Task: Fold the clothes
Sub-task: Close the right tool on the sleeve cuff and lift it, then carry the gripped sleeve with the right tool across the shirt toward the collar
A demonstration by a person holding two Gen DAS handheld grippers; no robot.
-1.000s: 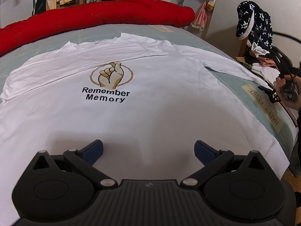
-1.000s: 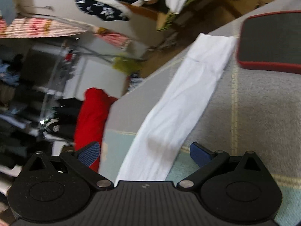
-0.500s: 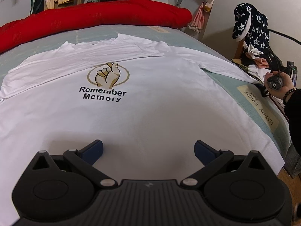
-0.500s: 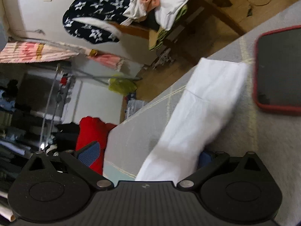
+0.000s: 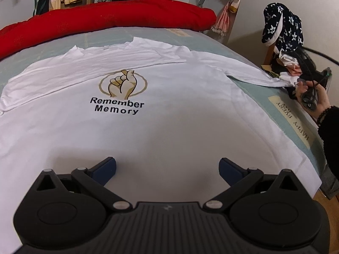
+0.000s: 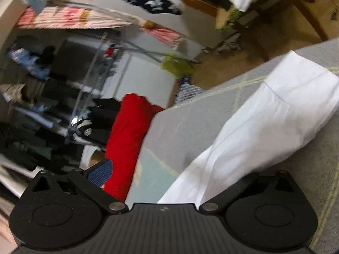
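A white long-sleeved shirt (image 5: 169, 114) with a "Remember Memory" print lies flat on the bed. My left gripper (image 5: 167, 167) is open and empty, hovering over the shirt's lower part. In the left wrist view my right gripper (image 5: 292, 85) is at the end of the shirt's right sleeve (image 5: 254, 74) by the bed's right edge. In the right wrist view the sleeve (image 6: 264, 127) runs between my right gripper's (image 6: 167, 173) wide-apart jaws and covers the right finger; the left finger (image 6: 99, 172) is bare.
A red duvet (image 5: 106, 23) lies rolled along the bed's far side. A chair piled with clothes (image 5: 284, 42) stands right of the bed. A clothes rack (image 6: 63, 95) and wooden floor (image 6: 222, 69) lie beyond the bed edge.
My right gripper has moved in onto the sleeve end, and the sleeve now lies over its right finger. The left gripper has stayed almost still.
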